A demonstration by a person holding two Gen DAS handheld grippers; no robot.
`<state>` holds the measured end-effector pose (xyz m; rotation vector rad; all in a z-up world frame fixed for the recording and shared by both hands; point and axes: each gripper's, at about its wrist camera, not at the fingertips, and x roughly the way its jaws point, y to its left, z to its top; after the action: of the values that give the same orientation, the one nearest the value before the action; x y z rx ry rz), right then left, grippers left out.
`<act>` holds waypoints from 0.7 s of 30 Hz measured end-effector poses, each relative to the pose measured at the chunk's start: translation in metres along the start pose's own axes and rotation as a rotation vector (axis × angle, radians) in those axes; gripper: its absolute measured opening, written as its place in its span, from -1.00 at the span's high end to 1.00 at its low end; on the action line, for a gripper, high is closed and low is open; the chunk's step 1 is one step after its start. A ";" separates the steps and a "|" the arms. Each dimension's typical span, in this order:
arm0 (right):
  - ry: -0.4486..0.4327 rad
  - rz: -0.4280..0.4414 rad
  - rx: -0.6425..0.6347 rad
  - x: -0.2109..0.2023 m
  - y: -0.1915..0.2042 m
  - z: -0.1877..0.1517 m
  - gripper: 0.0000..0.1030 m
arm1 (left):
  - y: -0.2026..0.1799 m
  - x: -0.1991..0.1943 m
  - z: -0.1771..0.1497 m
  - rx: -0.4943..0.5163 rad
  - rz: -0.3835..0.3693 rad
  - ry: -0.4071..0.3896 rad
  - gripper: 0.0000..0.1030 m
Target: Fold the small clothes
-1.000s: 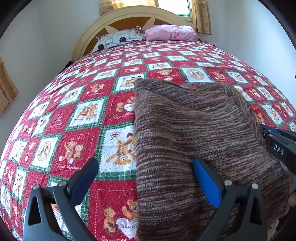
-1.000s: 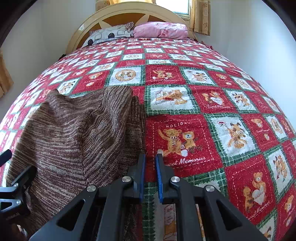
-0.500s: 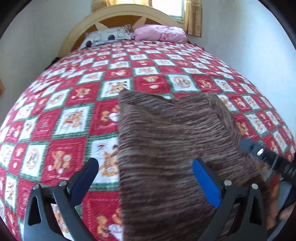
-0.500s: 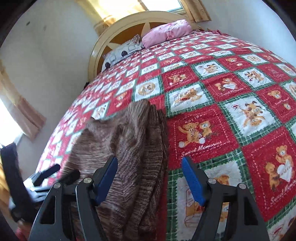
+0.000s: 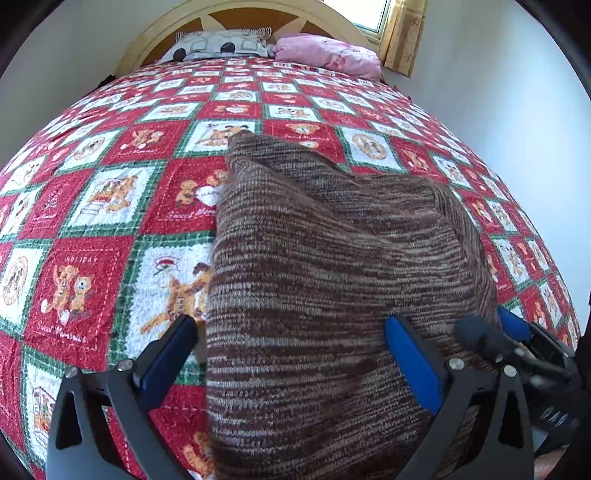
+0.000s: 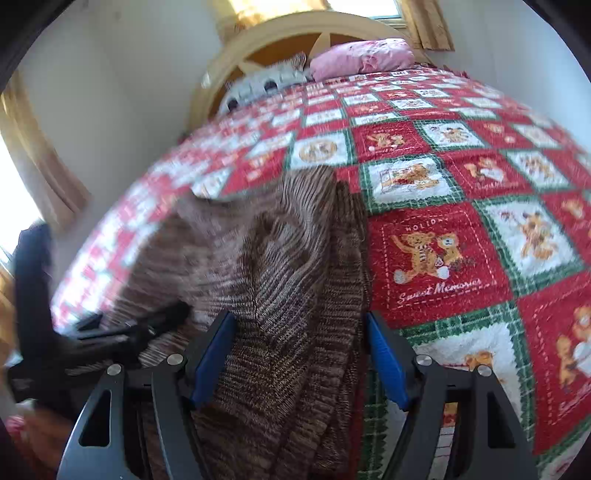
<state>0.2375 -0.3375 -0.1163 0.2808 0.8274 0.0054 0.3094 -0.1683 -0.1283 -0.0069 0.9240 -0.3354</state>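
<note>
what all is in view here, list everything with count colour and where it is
knit garment: one, brown striped, lying on the near part of the quilt, between both tools' fingers
quilt: one, red, white and green squares with teddy bears, covering the bed
pink pillow: one, pink, head of the bed, window side
patterned pillow: one, grey-white with dark spots, head of the bed beside the pink one
headboard: one, cream arch with orange panels, behind the pillows
curtains: tan, beside the windows
walls: white, around the bed
left tool: one, black with blue pads, open, straddling the garment's near edge
right tool: one, black with blue pads, open, over the garment's folded edge
</note>
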 end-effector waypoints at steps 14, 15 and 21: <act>-0.016 0.026 -0.017 0.000 0.004 -0.005 0.05 | 0.003 0.000 -0.001 0.014 -0.007 -0.032 -1.00; -0.015 0.032 -0.010 0.000 0.004 -0.005 0.04 | 0.002 0.000 -0.001 0.014 -0.006 -0.032 -1.00; -0.022 0.003 -0.032 0.000 0.010 -0.004 0.08 | -0.004 -0.004 -0.003 0.051 -0.067 -0.056 -0.53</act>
<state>0.2352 -0.3268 -0.1165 0.2511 0.8048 0.0182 0.3034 -0.1703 -0.1264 -0.0011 0.8605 -0.4191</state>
